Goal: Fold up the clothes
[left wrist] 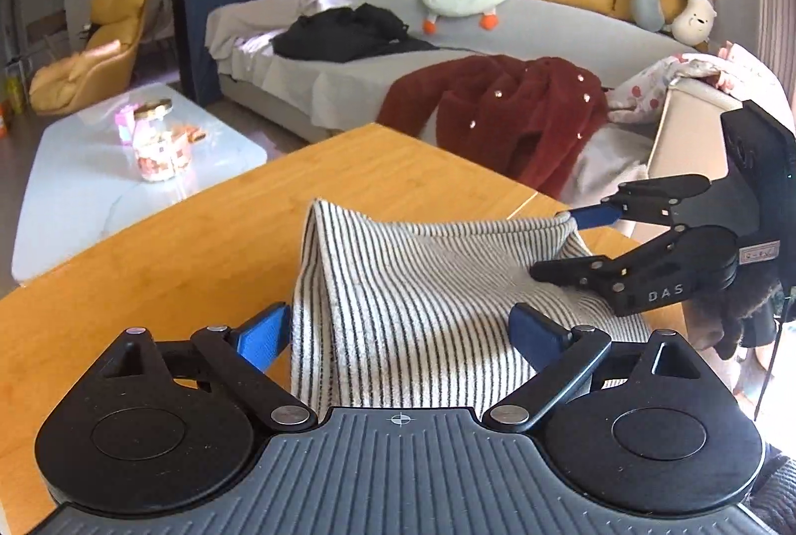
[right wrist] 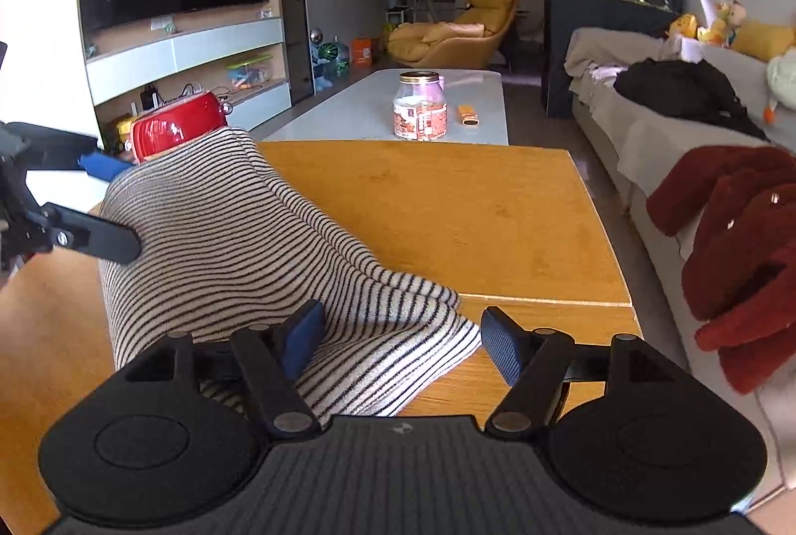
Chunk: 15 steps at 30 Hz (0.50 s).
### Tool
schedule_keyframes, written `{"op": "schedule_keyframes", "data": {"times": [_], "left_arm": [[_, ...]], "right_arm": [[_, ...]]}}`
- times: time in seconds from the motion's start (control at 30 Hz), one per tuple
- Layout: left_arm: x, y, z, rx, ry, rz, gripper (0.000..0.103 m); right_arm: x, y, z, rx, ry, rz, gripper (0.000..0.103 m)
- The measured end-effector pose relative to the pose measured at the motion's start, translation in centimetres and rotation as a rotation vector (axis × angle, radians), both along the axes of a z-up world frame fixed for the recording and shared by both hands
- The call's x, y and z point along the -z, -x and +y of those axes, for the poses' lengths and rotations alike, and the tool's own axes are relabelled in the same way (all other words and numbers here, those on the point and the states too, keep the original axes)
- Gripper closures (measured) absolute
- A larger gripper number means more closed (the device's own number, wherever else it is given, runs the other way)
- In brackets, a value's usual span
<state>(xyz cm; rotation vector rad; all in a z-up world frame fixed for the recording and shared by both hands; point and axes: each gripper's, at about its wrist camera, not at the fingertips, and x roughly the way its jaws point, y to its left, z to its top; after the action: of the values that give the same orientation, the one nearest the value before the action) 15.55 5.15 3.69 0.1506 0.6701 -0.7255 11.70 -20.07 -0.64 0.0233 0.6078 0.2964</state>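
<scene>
the striped garment (left wrist: pixel 418 301) lay humped on the wooden table (left wrist: pixel 174 246). left gripper (left wrist: pixel 400 336) and right gripper (right wrist: pixel 398 338) both stood apart, unclamped; best flatten the hump before creasing.

The black-and-white striped garment (left wrist: pixel 413 286) lies bunched and partly folded on the near side of the wooden table (left wrist: pixel 199 246), far-left corner peaked up.

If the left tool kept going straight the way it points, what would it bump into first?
Most likely the striped cloth, which lies bunched on the table between and just ahead of the left tool's open fingers.
</scene>
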Motion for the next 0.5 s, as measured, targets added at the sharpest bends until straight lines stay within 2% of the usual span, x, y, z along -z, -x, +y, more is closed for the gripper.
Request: {"op": "schedule_keyframes", "data": {"times": [0.1, 0.33, 0.43, 0.5], "left_arm": [[1.0, -1.2, 0.6, -0.008, 0.087, 0.106, 0.003], [2.7, -1.6, 1.1, -0.016, 0.170, 0.211, 0.001], [2.8, -0.7, 1.1, -0.006, 0.167, 0.225, 0.001], [3.0, 0.4, 0.7, 0.014, 0.143, 0.237, 0.001]], "right_arm": [[0.6, -0.3, -1.4, 0.019, -0.107, 0.066, 0.034], [2.0, -2.5, -3.3, -0.050, -0.288, 0.163, 0.037], [2.4, -4.0, -3.5, -0.100, -0.322, 0.196, 0.037], [2.2, -5.0, -2.7, -0.139, -0.291, 0.190, 0.037]]}}
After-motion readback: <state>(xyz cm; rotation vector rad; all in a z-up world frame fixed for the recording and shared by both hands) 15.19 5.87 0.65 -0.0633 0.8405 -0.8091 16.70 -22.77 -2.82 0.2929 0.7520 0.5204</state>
